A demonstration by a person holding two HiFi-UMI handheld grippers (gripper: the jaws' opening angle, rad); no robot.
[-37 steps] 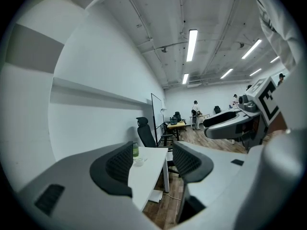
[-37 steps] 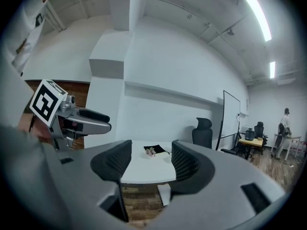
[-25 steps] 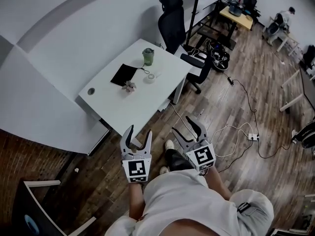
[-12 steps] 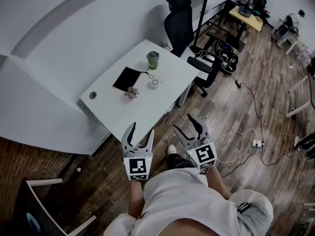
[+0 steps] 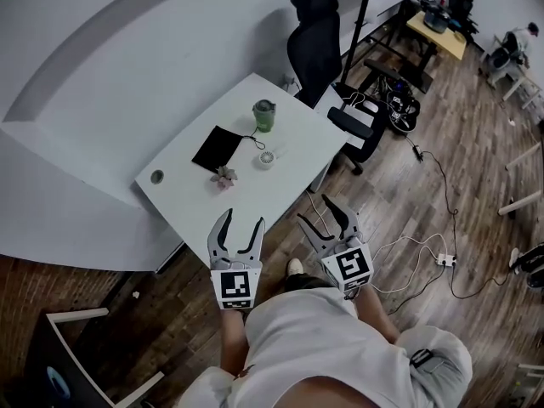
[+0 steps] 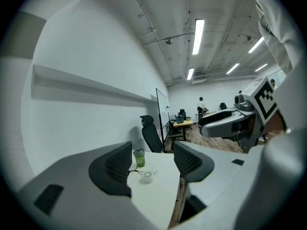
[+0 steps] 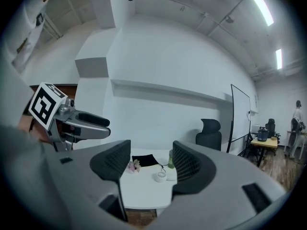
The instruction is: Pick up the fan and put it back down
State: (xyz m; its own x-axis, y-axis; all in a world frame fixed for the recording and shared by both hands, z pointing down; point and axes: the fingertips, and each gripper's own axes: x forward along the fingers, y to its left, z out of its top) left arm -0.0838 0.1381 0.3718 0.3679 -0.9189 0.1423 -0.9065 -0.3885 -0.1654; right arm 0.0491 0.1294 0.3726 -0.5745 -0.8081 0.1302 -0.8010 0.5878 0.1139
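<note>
Though empty, grippers (image 5: 242,219) (image 5: 316,212) ajar, left just-widened.

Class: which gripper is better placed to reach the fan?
Left, probably: the left gripper, empty jaws just opening, is at the table, facing the fan; the right gripper hangs over floor.

no legible text, labels, numbers anywhere

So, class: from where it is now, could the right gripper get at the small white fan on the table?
Probably not yet: the right gripper, open and empty, hangs short of the near edge of the table, and the fan sits mid-table. Its near side looks unobstructed.
</note>
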